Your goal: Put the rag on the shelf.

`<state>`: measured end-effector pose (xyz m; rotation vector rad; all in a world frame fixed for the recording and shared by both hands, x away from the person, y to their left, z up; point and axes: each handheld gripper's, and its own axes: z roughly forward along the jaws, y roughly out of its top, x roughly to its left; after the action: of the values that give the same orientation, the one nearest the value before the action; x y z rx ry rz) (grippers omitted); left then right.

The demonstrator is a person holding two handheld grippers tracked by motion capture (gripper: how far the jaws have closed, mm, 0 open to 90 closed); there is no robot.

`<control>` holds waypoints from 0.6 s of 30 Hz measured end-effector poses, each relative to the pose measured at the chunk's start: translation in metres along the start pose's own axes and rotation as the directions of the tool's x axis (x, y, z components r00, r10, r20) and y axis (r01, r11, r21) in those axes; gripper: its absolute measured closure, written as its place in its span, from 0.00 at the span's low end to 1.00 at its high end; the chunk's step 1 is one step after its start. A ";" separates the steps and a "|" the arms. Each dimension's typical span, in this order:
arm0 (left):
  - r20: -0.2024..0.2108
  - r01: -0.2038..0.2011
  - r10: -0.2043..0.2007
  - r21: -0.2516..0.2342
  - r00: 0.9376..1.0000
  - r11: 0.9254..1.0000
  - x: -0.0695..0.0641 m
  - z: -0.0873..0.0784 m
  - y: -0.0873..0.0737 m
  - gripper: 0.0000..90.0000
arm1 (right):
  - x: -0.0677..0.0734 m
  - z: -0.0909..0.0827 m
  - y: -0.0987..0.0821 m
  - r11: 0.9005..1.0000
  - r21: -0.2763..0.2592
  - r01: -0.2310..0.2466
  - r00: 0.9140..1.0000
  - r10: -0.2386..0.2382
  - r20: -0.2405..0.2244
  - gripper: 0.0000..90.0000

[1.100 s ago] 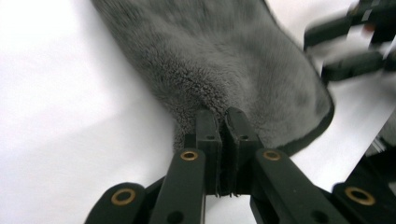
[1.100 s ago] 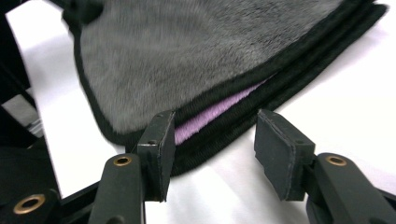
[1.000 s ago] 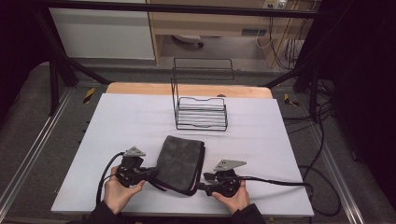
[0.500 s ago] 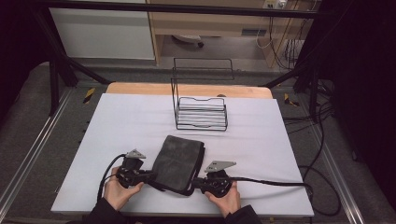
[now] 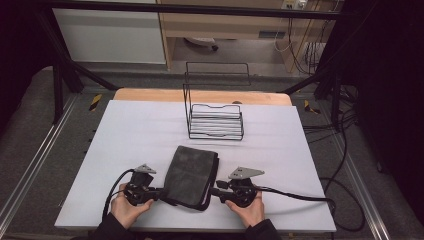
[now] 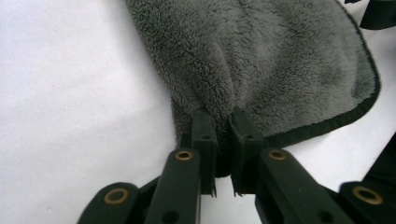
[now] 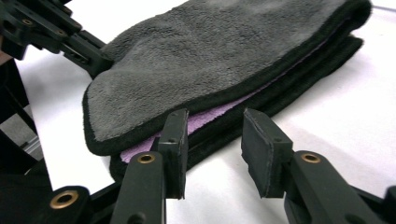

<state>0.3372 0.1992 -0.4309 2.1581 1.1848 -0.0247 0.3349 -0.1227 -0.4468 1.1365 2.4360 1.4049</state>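
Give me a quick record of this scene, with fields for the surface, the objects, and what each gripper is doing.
surface: white table
cloth: folded grey towel lying flat near the front edge, a purple layer visible between its folds
rack: black wire rack standing farther back, apart from the towel
left gripper: jaws pinched on the towel's edge
right gripper: jaws apart, at the towel's layered edge, not clamped
hands: one hand on each gripper, at the table's near edge
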 end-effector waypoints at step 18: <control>-0.049 -0.093 0.088 -0.109 0.995 0.990 0.001 -0.024 0.011 0.44 | -0.022 -0.019 0.003 0.998 -0.051 0.029 0.998 -0.025 0.059 0.35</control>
<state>0.3388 0.2091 -0.4065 2.1215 1.0858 0.1261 0.3442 -0.1490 -0.4392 1.1128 2.3524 1.3988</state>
